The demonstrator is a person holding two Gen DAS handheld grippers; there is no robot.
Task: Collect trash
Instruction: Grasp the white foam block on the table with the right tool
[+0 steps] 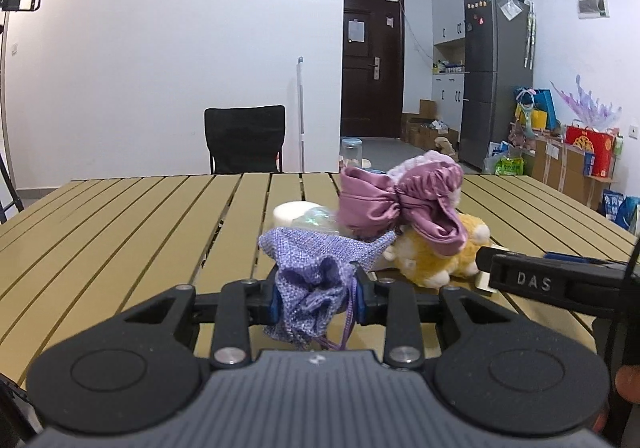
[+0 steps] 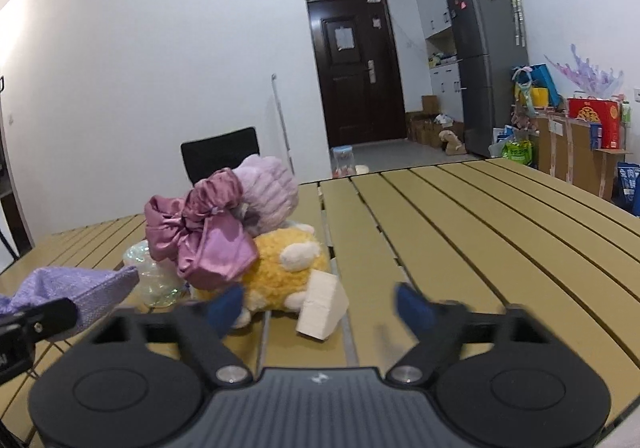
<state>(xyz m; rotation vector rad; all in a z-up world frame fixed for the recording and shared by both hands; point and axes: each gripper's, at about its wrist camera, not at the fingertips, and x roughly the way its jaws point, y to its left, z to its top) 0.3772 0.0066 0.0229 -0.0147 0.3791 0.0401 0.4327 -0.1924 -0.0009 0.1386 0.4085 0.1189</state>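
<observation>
Currently left gripper (image 1: pixel 318 298) is clenching lilac drawstring pouch (image 1: pixel 316 272); right gripper (image 2: pixel 320 306), jaws released, is nearing cream block (image 2: pixel 322 306) at 12 o'clock; next: grasping block.

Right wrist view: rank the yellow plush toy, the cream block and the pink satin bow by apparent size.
1. pink satin bow and yellow plush toy: alike, toy partly hidden, so unranked.
2. cream block, smallest.

- A slatted yellow-tan table (image 2: pixel 460 232) carries everything.
- A yellow plush toy (image 2: pixel 280 268) lies ahead-left of the right claw.
- A cream block (image 2: pixel 322 306) rests between its fingers.
- Crinkled clear plastic (image 2: pixel 154 280) sits farther left.
</observation>
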